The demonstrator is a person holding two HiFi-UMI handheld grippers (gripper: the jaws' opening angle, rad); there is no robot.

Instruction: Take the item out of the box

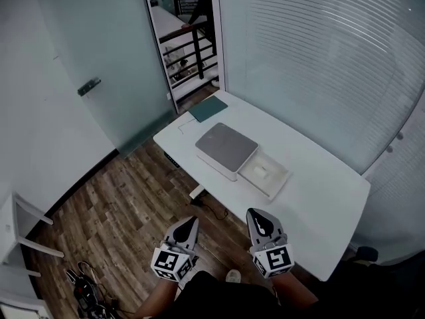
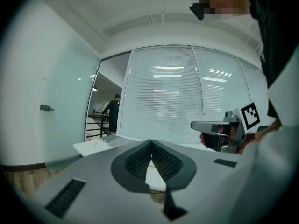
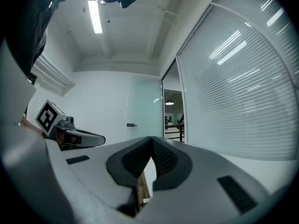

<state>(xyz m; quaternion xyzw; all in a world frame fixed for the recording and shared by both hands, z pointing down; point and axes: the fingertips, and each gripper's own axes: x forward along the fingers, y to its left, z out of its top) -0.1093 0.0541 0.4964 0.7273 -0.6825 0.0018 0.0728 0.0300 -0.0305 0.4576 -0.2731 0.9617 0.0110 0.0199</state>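
— How are the tongs held?
— Both are seen closed with nothing between the jaws. The left gripper (image 1: 191,223) and the right gripper (image 1: 257,215) are held in the air on the near side of the box (image 1: 226,146), well apart from it.
— And the item?
— A pale item (image 1: 261,171) is seen lying in the open white tray (image 1: 279,181), which touches the box's near right side. A teal notebook (image 1: 208,109) is laid beyond the box.

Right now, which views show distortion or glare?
Head view: sharp, edges bent; the box on the white table is evenly lit. Left gripper view: strong fisheye, dark corners, lights reflect on the blinds. Right gripper view: same fisheye; the ceiling lamp glares.
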